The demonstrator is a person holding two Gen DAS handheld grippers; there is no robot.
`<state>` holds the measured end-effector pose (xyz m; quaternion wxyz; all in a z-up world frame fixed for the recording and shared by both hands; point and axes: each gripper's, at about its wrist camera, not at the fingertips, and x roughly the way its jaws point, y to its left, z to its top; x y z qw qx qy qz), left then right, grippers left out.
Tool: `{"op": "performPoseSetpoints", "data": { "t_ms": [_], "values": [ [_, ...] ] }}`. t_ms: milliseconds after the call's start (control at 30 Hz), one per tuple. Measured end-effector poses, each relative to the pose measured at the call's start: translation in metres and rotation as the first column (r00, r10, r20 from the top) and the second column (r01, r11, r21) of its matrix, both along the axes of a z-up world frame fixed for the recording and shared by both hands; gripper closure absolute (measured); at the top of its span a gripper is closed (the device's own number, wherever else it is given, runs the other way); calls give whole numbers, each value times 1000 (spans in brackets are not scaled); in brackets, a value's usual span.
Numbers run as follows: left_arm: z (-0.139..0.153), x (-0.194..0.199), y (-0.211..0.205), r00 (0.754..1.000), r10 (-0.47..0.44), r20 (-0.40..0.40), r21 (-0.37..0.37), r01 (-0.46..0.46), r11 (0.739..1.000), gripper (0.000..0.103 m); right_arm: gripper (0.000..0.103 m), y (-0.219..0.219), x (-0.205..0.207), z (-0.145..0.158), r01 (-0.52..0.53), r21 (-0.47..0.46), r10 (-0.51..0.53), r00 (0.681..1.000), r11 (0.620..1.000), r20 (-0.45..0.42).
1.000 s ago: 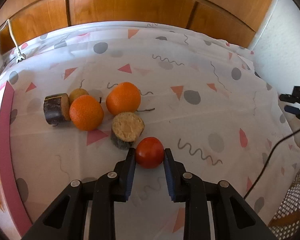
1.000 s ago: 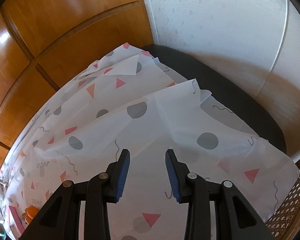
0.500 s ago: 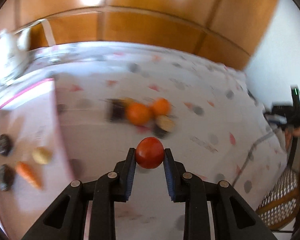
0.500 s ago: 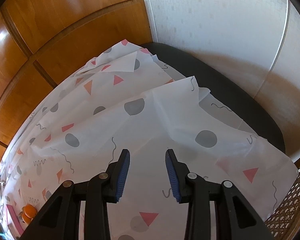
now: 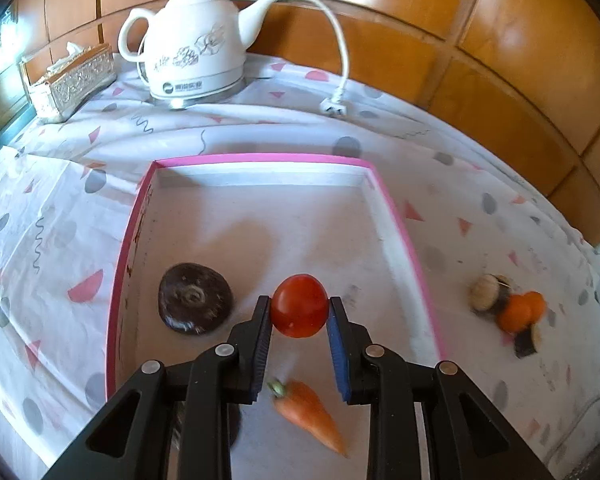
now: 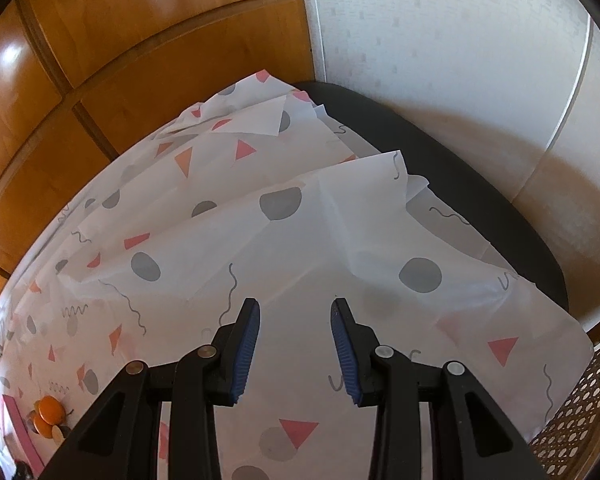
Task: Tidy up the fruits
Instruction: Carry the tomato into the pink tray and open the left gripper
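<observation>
Left hand-held gripper (image 5: pixel 299 322) is clamped on a red tomato (image 5: pixel 299 311), both blue pads pressed to its sides, and it holds the fruit in the air above the pink-rimmed tray (image 5: pixel 396 216). The grip sits across the tomato's widest part, which I judge keeps the round, smooth fruit from squirting out while it is carried. Pointing steeply down over the tray's near half, it looks set up for a drop into the open floor between the things already there.

Inside the tray lie a dark, flat round item (image 5: pixel 195 303) near the left wall and a carrot (image 5: pixel 306 414) close to the near edge, below the gripper; another dark object is mostly hidden under the left finger and I cannot name it. Much of the tray's far half is bare.

Out on the bench cloth (image 5: pixel 80 160), well to the right of the tray, a small cluster waits: two oranges (image 5: pixel 520 311) with pale and dark cut pieces touching them. A white kettle (image 5: pixel 192 40) and a tissue box (image 5: pixel 70 80) stand at the back.

Right hand-held gripper (image 6: pixel 295 348) hangs with its jaws apart and nothing between them, over a bare corner of the cloth.
</observation>
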<state>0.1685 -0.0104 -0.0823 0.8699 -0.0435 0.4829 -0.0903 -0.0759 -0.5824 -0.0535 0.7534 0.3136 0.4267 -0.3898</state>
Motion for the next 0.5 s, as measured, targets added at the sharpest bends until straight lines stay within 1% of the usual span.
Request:
{"op": "performPoseSetpoints", "data": {
  "t_ms": [133, 167, 267, 333, 500],
  "values": [
    [-6, 5, -4, 1000, 14, 4, 22, -14, 1000, 75, 66, 2, 4, -3, -17, 2, 17, 1000, 1000, -21],
    [-5, 5, -2, 1000, 18, 9, 24, -18, 1000, 73, 66, 2, 4, -4, -20, 1, 20, 999, 1000, -25],
    [-2, -2, 2, 999, 31, 16, 19, -31, 999, 65, 66, 2, 6, -5, -27, -4, 27, 999, 1000, -36],
    [0, -8, 7, 999, 44, 12, -2, -44, 999, 64, 66, 1, 7, -6, -32, -3, 32, 999, 999, -41],
    [10, -29, 11, 997, 67, 27, 8, -67, 998, 64, 66, 4, 10, -7, -49, 0, 49, 998, 999, -50]
  ]
}}
